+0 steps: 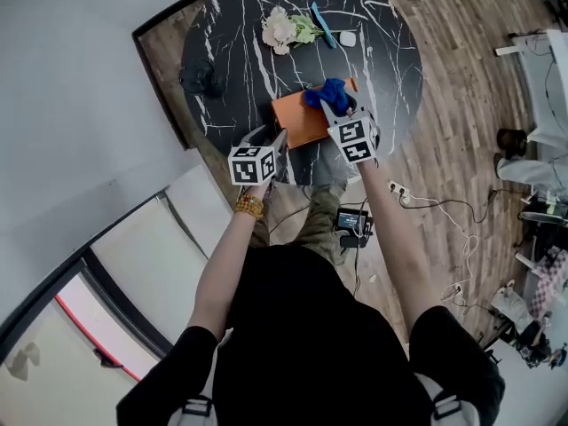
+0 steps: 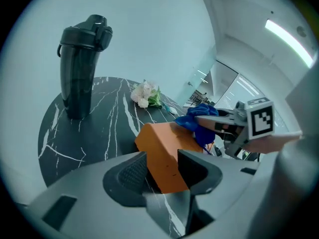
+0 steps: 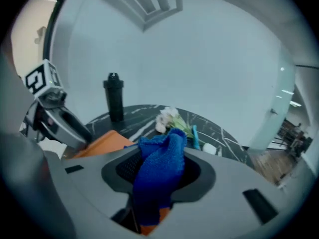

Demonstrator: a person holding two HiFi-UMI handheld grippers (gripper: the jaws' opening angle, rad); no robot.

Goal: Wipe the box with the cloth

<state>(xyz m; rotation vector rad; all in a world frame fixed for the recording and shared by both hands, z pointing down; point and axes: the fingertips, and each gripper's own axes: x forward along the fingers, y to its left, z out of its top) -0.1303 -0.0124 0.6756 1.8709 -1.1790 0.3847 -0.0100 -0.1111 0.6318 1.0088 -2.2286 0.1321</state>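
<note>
The box (image 1: 302, 118) lay near the front edge of the round black table (image 1: 240, 34), slightly askew. The left gripper (image 2: 162, 171) had its jaws set fairly wide and closed on the box's near corner, bracing it. The right gripper (image 3: 158, 176) pinched a bunched blue cloth (image 3: 162, 148) over the far right end of the box.

The box looked stiff, light and smooth-sided, probably cardboard, so it would likely skid on the polished top under a wiping stroke. A hold across a corner or short edge, low down, seemed the sound place. The cloth was soft and limp and folded over itself, so a wad of it had to be pinched for a pad to press flat.

The head view alone showed both grippers and the box's place on the table, with flowers (image 1: 284, 29) beyond. The left gripper view alone showed a tall black bottle (image 2: 79, 68) standing upright well behind the box. Neither gripper view settled whether the cloth was touching the box's top or hanging just above it
</note>
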